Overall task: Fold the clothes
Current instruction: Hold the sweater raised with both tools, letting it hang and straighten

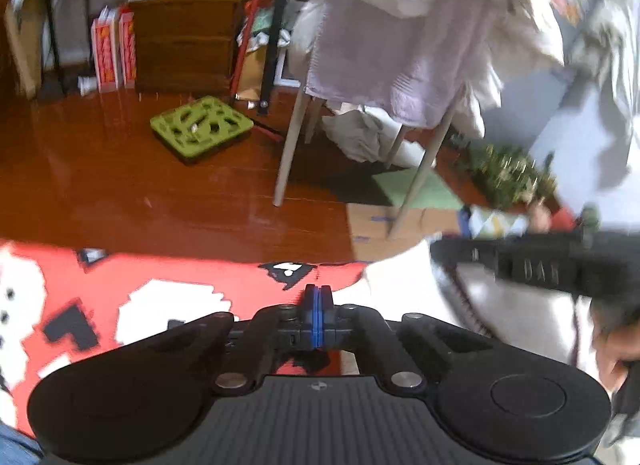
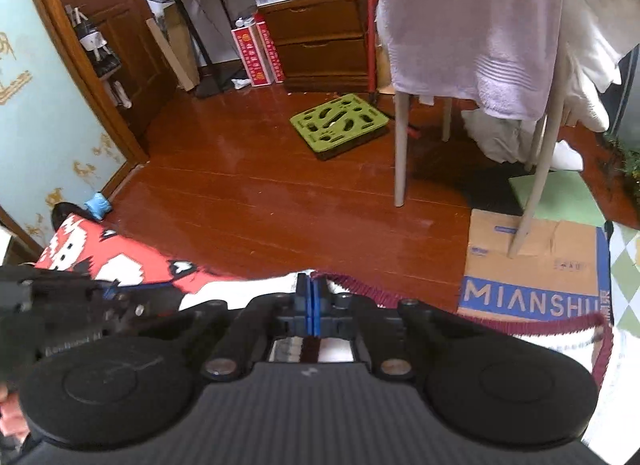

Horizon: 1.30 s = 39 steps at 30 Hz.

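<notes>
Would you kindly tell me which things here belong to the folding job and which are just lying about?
Job:
- left tongs, shut
- right tongs, shut
- white garment with maroon trim
- red blanket beneath it

Lying about:
- green tray
- cardboard box
- lilac towel over a chair
- red cartons
- wooden drawers

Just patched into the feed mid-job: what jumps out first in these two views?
The red-and-white patterned cloth fills the near foreground beneath both shut claws, the left claw and the right claw. Beyond it, on the glossy wooden floor, lies a bright green perforated tray. At the upper right, a lilac towel hangs over a pale-legged stand.
</notes>
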Motion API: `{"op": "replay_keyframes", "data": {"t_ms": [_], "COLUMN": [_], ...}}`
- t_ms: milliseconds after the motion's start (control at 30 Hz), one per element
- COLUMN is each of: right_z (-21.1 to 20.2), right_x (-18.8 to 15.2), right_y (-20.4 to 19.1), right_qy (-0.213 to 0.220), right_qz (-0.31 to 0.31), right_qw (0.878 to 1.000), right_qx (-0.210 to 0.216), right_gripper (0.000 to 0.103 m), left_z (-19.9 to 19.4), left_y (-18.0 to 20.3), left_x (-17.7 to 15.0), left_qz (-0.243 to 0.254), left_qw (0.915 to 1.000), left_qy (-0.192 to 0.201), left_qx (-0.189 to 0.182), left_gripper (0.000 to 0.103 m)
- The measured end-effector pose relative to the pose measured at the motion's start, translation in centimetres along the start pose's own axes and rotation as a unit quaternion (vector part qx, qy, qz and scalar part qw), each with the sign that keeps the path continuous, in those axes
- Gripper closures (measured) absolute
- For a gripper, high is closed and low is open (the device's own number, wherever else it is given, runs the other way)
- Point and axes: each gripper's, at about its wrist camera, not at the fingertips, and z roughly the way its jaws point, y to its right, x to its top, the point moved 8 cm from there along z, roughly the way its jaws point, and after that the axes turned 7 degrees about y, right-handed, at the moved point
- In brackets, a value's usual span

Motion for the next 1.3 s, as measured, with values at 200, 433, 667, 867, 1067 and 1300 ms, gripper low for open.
{"op": "replay_keyframes", "data": {"t_ms": [200,433,667,867,1067,1300], "right_z": [1.1,1.4,1.5,1.5,1.1,1.0], "right_x": [0.2,0.1,0.0,0.0,0.0,-0.1], "right_y": [0.2,0.9,1.5,1.4,0.9,1.0], "right_qy": [-0.006,-0.005,-0.003,-0.004,-0.003,-0.002], "right_qz": [-0.011,0.0,0.017,0.014,0.013,0.017], "right_qw": [1.0,1.0,1.0,1.0,1.0,1.0], "right_qx": [-0.012,-0.007,-0.002,-0.007,-0.009,-0.009], "right_gripper": [0.102,0.101,0.101,0.101,0.101,0.101], "left_z": [0.1,-0.4,-0.4,0.2,0.6,1.0], "left_y": [0.2,-3.2,-2.4,-0.4,1.1,1.0], "left_x": [0.2,0.2,0.2,0.0,0.3,0.5], "left_qz": [0.0,-0.163,-0.219,-0.144,-0.043,-0.062], "left_qw": [1.0,0.9836,0.9676,0.9856,0.9983,0.9969], "left_qy": [-0.001,-0.001,-0.011,-0.02,-0.018,-0.031], "left_qx": [-0.001,-0.077,-0.125,-0.086,-0.035,-0.038], "left_gripper": [0.103,0.103,0.101,0.099,0.084,0.08]}}
